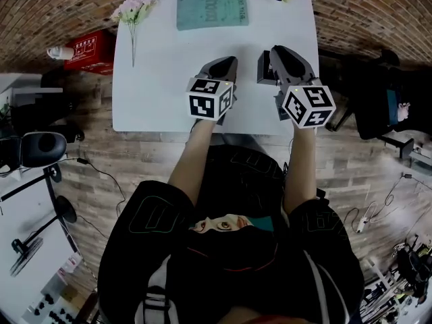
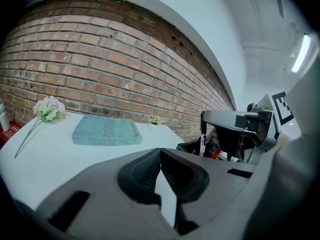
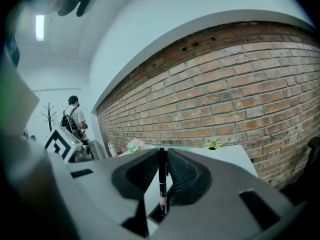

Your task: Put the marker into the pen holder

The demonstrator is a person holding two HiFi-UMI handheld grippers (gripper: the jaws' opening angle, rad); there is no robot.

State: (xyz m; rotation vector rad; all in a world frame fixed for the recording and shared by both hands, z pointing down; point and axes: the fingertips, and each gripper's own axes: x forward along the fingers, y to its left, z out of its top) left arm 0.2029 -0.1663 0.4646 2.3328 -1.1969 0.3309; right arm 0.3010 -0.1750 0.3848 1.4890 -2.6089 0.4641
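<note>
Right claw (image 3: 161, 153) is clamped on the upright marker (image 3: 162, 184), its lower end in the pen holder (image 1: 264, 69), which is mostly hidden underneath. Left claw (image 2: 160, 151) is pinched together on nothing.

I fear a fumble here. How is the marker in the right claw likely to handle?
The marker looks thin, stiff and light: it stands upright in the right claw. Its smooth round barrel probably slips easily and would likely roll on the table. Its lower end is at the pen holder, so it should drop in.
</note>
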